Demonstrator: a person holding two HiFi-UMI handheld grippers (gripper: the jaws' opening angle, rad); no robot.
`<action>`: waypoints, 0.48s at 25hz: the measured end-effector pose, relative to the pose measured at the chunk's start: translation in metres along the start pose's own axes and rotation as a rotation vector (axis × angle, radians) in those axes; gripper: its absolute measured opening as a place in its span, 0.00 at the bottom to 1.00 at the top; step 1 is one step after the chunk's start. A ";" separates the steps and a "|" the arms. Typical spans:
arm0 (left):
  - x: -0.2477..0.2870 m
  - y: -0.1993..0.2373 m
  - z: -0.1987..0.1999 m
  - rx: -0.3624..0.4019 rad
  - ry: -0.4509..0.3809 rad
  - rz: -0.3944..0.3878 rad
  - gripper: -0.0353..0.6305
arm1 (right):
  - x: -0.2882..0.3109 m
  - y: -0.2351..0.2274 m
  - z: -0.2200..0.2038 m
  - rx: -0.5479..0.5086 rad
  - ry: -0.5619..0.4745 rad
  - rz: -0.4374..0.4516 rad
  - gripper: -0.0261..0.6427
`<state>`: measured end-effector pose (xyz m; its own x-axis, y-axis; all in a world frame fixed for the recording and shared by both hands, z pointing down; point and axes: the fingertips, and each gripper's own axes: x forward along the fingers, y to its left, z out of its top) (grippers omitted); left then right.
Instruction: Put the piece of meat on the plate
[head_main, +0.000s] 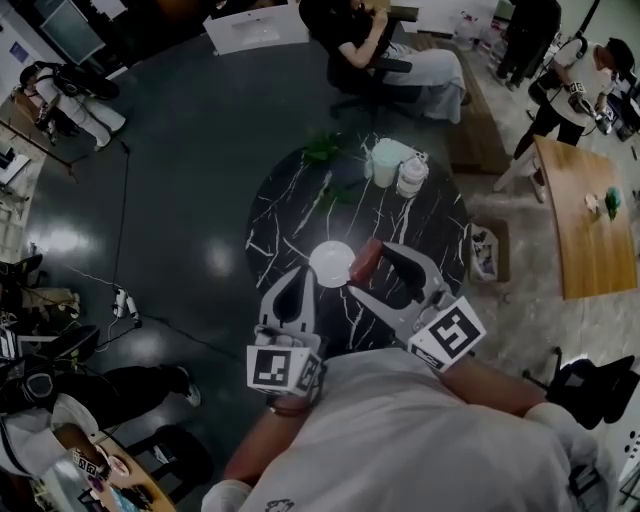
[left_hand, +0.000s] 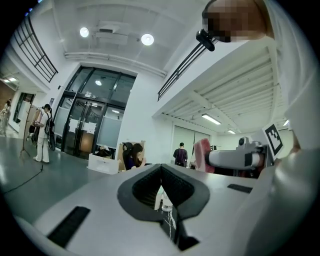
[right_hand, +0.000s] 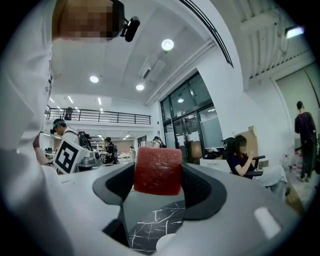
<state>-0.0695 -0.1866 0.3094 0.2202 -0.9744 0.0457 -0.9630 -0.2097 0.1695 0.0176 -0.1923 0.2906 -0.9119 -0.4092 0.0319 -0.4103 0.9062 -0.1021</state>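
The right tool (head_main: 372, 266) grips the one red, cube-shaped piece of meat (right_hand: 157, 171), held just beside the single round white plate (head_main: 331, 264) on the black marble surface (head_main: 290, 215). The left tool (left_hand: 160, 175) is closed on nothing. Two white containers (head_main: 386, 160) stand at the surface's far edge.

A pale jug (head_main: 385, 160) and white jar (head_main: 411, 176) share the marble table (head_main: 290, 205).

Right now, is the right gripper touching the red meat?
Touching. The right gripper view shows the piece of meat squeezed between both jaws of the right gripper, no gap on either side.
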 end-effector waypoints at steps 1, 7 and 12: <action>0.004 0.003 -0.003 -0.004 0.006 -0.002 0.06 | 0.002 -0.003 -0.003 0.001 0.008 -0.003 0.46; 0.025 0.022 -0.020 -0.025 0.031 -0.011 0.06 | 0.018 -0.020 -0.023 0.016 0.069 -0.023 0.46; 0.038 0.046 -0.048 -0.022 0.063 -0.012 0.06 | 0.039 -0.029 -0.046 0.030 0.128 -0.029 0.46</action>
<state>-0.0975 -0.2297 0.3659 0.2422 -0.9645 0.1052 -0.9566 -0.2192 0.1920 -0.0065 -0.2299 0.3405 -0.8945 -0.4167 0.1620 -0.4379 0.8897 -0.1291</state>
